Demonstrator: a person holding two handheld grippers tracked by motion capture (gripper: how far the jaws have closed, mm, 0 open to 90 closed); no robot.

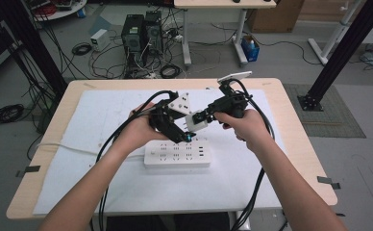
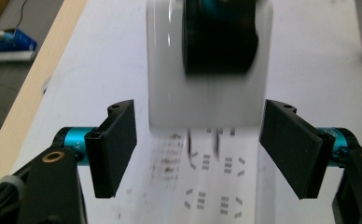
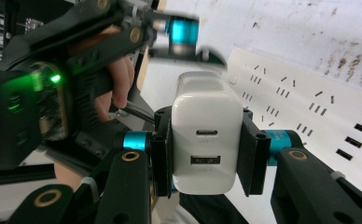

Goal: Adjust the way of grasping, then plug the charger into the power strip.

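High view down over the table (image 1: pixel 290 144); both gripper views close on the power strip (image 1: pixel 177 154).

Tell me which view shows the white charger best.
The right gripper view: the charger sits sharp between the right gripper's jaws, both ports facing the camera. The high view shows it small above the power strip; the left gripper view shows it blurred.

claws: 2 (image 1: pixel 182 136) (image 1: pixel 197 118) | chargers: 1 (image 3: pixel 207 135) | power strips: 1 (image 1: pixel 177 155)
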